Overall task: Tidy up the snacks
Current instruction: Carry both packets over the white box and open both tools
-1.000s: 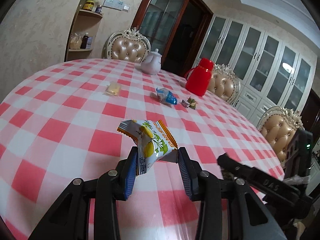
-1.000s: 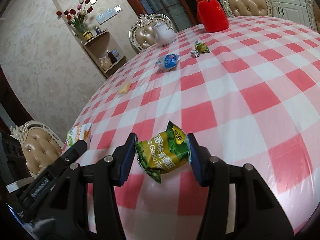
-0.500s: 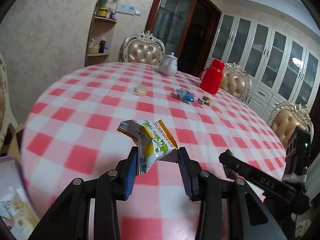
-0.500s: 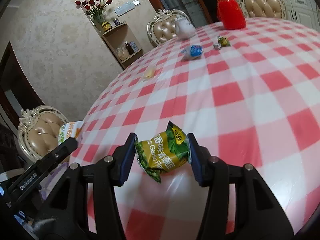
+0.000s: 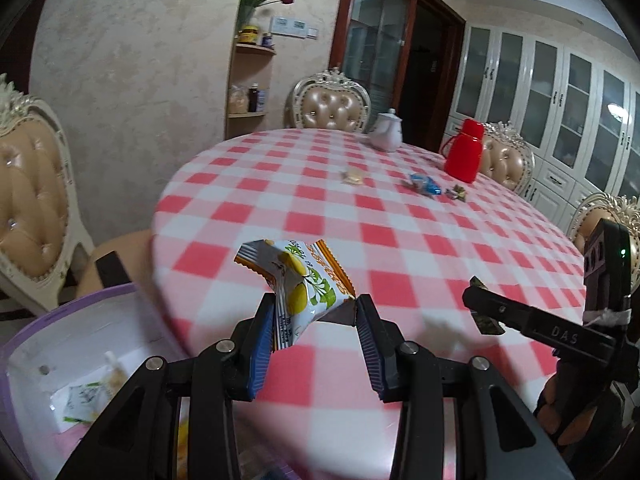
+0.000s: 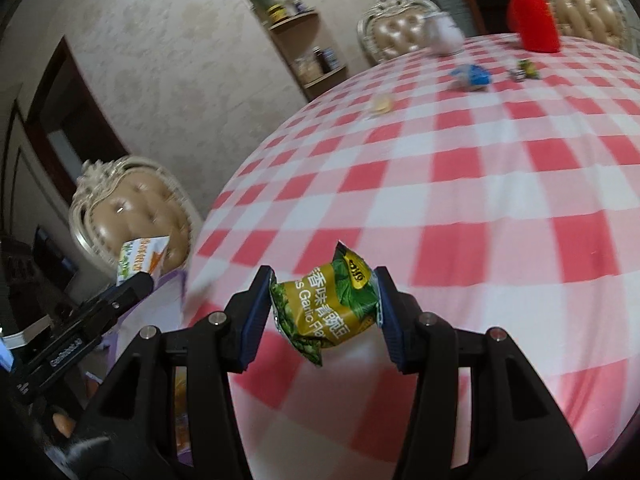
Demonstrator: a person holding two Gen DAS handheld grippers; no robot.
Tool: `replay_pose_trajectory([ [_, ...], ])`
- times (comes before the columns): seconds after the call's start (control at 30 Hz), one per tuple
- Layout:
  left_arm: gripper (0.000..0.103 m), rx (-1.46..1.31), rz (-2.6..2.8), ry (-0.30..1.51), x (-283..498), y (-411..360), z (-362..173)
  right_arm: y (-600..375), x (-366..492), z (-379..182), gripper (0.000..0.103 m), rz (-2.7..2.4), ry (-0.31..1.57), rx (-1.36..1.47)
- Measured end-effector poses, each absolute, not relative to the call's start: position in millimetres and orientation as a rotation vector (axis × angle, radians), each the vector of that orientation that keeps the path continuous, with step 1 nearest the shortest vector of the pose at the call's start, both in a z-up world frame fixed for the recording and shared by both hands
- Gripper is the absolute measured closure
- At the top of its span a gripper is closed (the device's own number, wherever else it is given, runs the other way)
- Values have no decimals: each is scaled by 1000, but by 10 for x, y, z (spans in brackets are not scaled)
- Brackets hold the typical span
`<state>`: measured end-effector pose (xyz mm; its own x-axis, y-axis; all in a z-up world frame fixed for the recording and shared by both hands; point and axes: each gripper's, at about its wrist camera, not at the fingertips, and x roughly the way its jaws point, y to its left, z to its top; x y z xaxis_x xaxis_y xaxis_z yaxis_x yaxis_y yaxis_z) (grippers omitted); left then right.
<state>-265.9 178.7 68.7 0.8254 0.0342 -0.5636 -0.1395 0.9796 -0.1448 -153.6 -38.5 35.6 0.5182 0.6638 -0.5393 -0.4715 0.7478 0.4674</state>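
Your left claw (image 5: 315, 312) is clamped on a white and orange snack packet (image 5: 298, 280) with a lemon print, pinched at its lower end so the rest sticks up and left, above the near edge of the tabletop (image 5: 400, 236). Your right claw (image 6: 323, 304) grips a green garlic-flavour snack bag (image 6: 326, 312) squarely between both pads, also held off the red and white checked cloth near the rim. In the left wrist view a purple-rimmed white bin (image 5: 60, 360) sits low at near left, just off the tabletop edge, with a few packets inside; contents are blurred, so I can't say what they are. The right claw's tip shows at near right in that view, with a dark scrap of the green bag visible. On the far side of the tabletop lie a pale yellow snack (image 5: 353, 176), a blue snack packet (image 5: 425, 185) and a small dark green candy (image 5: 457, 191), in a loose row, apart from each other. Behind them stand a white teapot (image 5: 387, 133) and a red thermos jug (image 5: 464, 156). Tufted chairs (image 5: 330, 106) ring the tabletop; a corner shelf (image 5: 250, 80) with jars stands against the far wall.
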Motion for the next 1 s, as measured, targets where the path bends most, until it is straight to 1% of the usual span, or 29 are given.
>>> replay_pose_trajectory([
  [0.3, 62, -205, 144, 623, -2974, 2140, 551, 272, -1870, 334, 49, 877, 814, 193],
  [0.67, 62, -263, 326, 585, -3527, 2944, 616, 1119, -2603, 377, 49, 1120, 788, -84],
  [0.73, 61, -271, 358, 576, -3601, 3059, 653, 1226, -2722, 351, 46, 1189, 793, -104],
  [0.8, 56, -279, 386, 570, -3643, 3129, 696, 1287, -2810, 337, 45, 1267, 795, -108],
  [0.83, 52, -282, 400, 564, -3657, 3148, 718, 1299, -2850, 345, 38, 1297, 785, -108],
  [0.87, 41, -286, 429, 545, -3701, 3163, 767, 1290, -2867, 361, 29, 1302, 771, -106],
  [0.9, 27, -284, 452, 523, -3742, 3161, 808, 1259, -2877, 389, 27, 1301, 750, -101],
  [0.97, 14, -266, 489, 458, -3827, 3126, 906, 1168, -2828, 454, 27, 1286, 713, -70],
  [1.0, 12, -254, 497, 424, -3850, 3097, 952, 1104, -2777, 483, 27, 1271, 704, -45],
])
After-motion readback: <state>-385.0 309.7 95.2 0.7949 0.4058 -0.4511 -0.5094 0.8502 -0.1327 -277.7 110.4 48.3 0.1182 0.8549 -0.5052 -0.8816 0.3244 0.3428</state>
